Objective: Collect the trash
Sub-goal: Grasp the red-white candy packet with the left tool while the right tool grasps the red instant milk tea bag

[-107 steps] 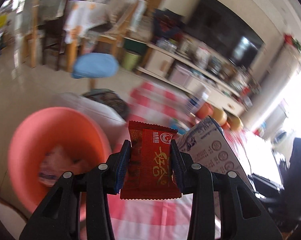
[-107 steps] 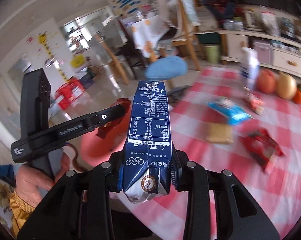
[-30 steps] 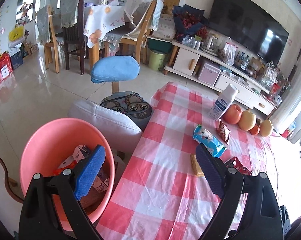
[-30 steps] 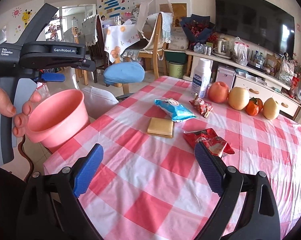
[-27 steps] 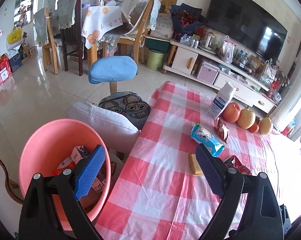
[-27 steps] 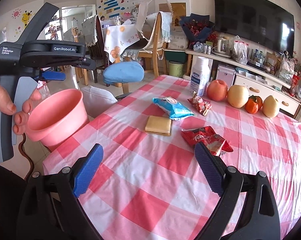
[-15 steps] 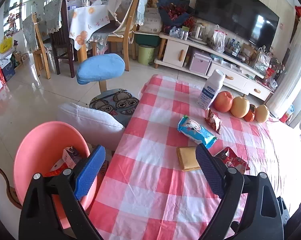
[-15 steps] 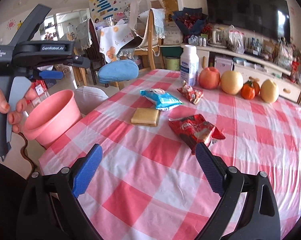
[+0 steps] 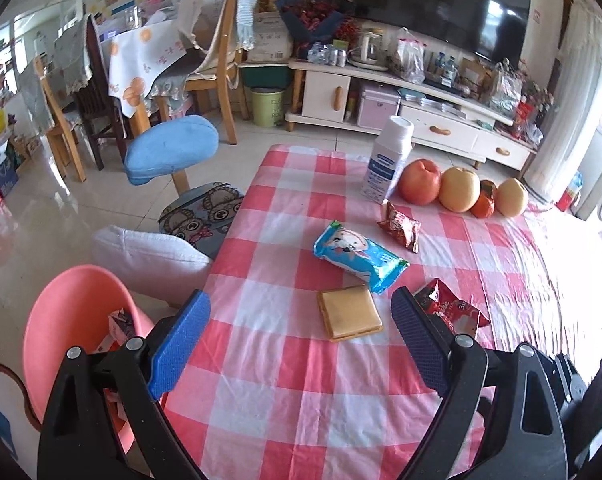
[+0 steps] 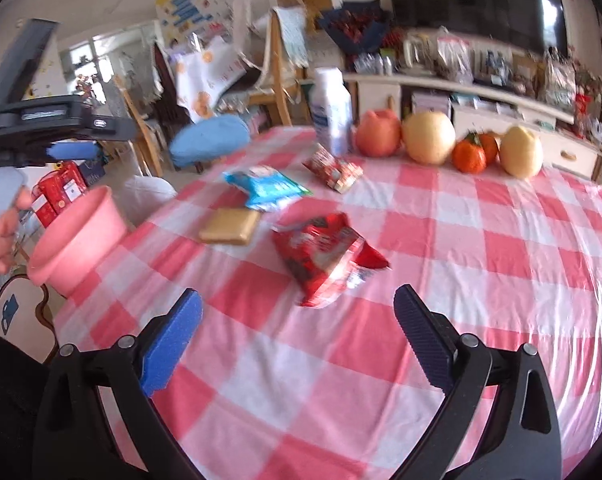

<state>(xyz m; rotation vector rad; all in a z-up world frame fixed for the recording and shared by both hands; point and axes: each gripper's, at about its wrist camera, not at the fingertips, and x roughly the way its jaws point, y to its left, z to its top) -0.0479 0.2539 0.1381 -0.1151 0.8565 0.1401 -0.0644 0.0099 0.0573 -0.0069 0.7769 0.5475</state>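
Observation:
My left gripper [image 9: 299, 340] is open and empty above the near part of the checked tablecloth [image 9: 269, 412]. Just ahead of it lies a tan square packet [image 9: 348, 312]; a blue wrapper [image 9: 359, 256] and a small red wrapper [image 9: 400, 227] lie farther on. A crumpled red snack bag [image 9: 455, 310] sits by its right finger. The pink bin [image 9: 61, 312] with trash inside stands low at the left. My right gripper [image 10: 297, 338] is open and empty, with the red snack bag [image 10: 325, 256] lying just ahead of it. Beyond lie the tan packet [image 10: 230, 226] and the blue wrapper [image 10: 267, 187].
A white bottle [image 9: 387, 160] and a row of fruit [image 9: 459, 190] stand at the table's far end. A blue stool [image 9: 171, 150] and a white cushion [image 9: 149, 254] are beside the table on the left. A hand [image 10: 3, 232] holds the other gripper's handle by the pink bin [image 10: 79, 236].
Both grippers have let go of their trash and now stand open. Over the last second both swung away from the pink bin toward the wrappers on the table; the right came closer to the red bag.

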